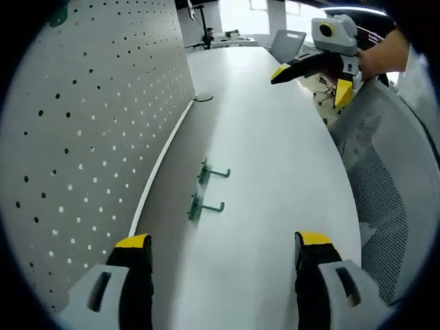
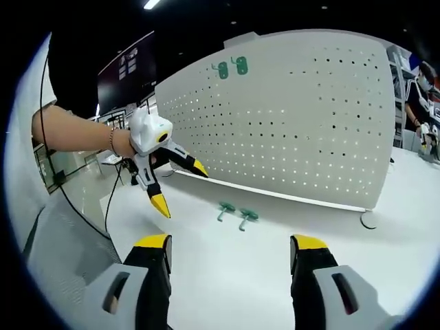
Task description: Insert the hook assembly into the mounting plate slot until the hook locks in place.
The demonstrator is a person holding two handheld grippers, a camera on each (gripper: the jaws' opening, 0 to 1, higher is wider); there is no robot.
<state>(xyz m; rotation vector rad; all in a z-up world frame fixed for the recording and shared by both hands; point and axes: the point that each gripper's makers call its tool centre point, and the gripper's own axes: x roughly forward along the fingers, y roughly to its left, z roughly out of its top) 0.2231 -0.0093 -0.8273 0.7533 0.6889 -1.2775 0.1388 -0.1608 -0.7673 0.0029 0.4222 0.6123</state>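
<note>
Left gripper view shows, from left to right, a big white board full of little round holes (image 1: 89,124), then two small green metal hooks (image 1: 206,189) lying on the white table (image 1: 275,172) just beside the board, then the right gripper (image 1: 313,79) up in the air. Both hooks lie near each other, untouched.

What could go wrong: the hooks are tiny and flat on the table, so I think a claw could push one away, or grab it crooked so it will not fit a hole.

The left gripper (image 1: 223,251) is spread wide and holds nothing. The right gripper (image 2: 230,251) is spread wide too, with nothing between its yellow tips.
</note>
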